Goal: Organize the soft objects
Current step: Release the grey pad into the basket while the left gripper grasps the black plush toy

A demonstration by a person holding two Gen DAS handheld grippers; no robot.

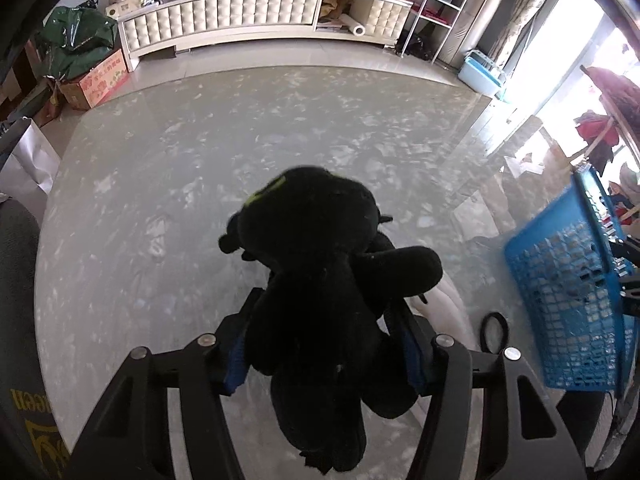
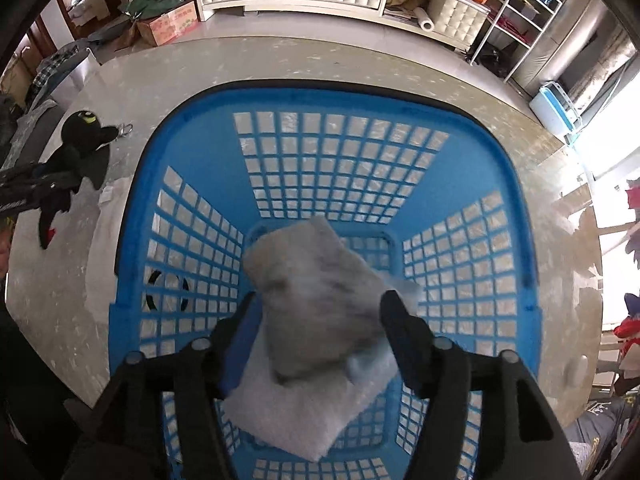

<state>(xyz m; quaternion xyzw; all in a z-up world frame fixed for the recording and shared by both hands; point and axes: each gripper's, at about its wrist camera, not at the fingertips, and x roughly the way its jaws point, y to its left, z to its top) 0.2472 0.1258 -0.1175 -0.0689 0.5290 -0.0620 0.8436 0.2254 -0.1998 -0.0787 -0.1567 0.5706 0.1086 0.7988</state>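
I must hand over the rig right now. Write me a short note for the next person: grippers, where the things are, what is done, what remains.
Left gripper: shut on the black plush toy, held above the table.
Right gripper: open over the blue basket; the grey soft item lies loose between its fingers.
In the basket: a white folded cloth under the grey item.
Done: two soft items in the basket.
Left: put the plush toy in; a white cloth remains on the table beside the basket.

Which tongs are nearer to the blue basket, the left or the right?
Right. The right tongs hang directly above the blue basket; the left tongs hold the black plush toy beside it.
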